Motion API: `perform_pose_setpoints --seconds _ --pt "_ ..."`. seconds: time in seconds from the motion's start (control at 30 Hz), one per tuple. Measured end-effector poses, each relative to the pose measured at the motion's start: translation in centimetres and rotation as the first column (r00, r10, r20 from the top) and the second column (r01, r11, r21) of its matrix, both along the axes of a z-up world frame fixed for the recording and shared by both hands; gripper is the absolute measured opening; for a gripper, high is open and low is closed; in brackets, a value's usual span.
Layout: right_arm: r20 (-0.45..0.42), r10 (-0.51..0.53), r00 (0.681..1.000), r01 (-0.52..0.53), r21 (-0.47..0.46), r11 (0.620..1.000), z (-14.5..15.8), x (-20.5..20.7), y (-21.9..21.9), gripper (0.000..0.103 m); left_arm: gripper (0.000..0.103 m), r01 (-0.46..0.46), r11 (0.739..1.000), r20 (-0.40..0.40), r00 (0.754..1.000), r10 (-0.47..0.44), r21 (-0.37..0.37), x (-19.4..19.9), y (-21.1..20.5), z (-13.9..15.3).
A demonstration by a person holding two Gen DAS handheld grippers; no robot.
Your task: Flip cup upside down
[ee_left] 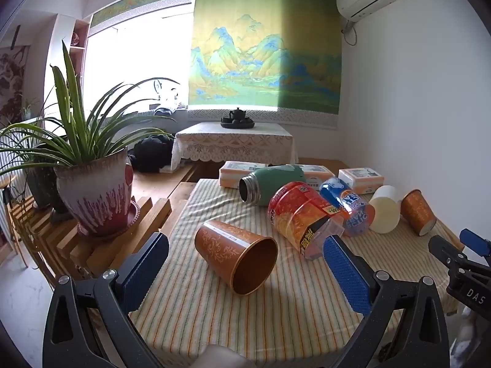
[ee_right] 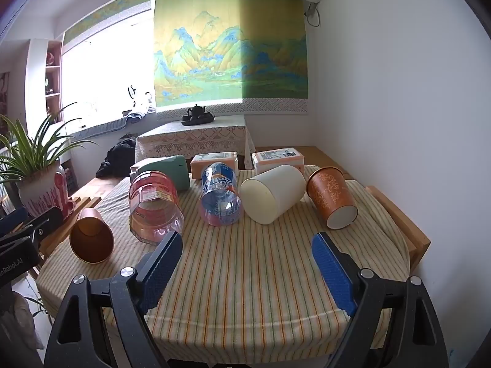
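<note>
An orange patterned cup (ee_left: 235, 254) lies on its side on the striped tablecloth, mouth toward me; it also shows at the left in the right wrist view (ee_right: 91, 236). My left gripper (ee_left: 245, 268) is open, its jaws either side of this cup, a little short of it. A second orange cup (ee_right: 333, 201) lies on its side at the right, also in the left wrist view (ee_left: 418, 212). A white cup (ee_right: 273, 193) lies on its side beside it. My right gripper (ee_right: 247, 263) is open and empty above the cloth, short of the white cup.
A clear red-labelled tub (ee_right: 155, 207), a blue-labelled plastic bottle (ee_right: 219, 194) and a green flask (ee_left: 270, 184) lie on the table (ee_right: 245, 291). Tissue packs (ee_right: 277, 157) sit at the back. A potted plant (ee_left: 95, 193) stands on a wooden rack at the left. A wall is at the right.
</note>
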State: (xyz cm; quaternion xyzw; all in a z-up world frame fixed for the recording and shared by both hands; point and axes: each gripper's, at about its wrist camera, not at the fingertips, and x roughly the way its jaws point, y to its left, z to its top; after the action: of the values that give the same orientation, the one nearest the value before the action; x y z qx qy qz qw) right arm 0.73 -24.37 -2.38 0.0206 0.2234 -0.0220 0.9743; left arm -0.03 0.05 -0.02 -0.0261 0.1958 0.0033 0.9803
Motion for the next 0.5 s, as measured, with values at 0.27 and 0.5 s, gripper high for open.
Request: perform_pose_setpoints --seconds 0.27,0.5 --pt "0.0 0.0 1.0 0.0 0.0 1.0 -0.07 0.02 0.13 0.084 0.102 -0.016 1.0 0.0 1.0 0.016 0.008 -0.28 0.35 0.07" --pt "0.005 0.003 1.0 -0.003 -0.002 1.0 -0.11 -0.06 0.4 0.084 0.102 -0.019 1.0 -0.009 1.0 0.019 -0.004 0.13 0.34 -0.28"
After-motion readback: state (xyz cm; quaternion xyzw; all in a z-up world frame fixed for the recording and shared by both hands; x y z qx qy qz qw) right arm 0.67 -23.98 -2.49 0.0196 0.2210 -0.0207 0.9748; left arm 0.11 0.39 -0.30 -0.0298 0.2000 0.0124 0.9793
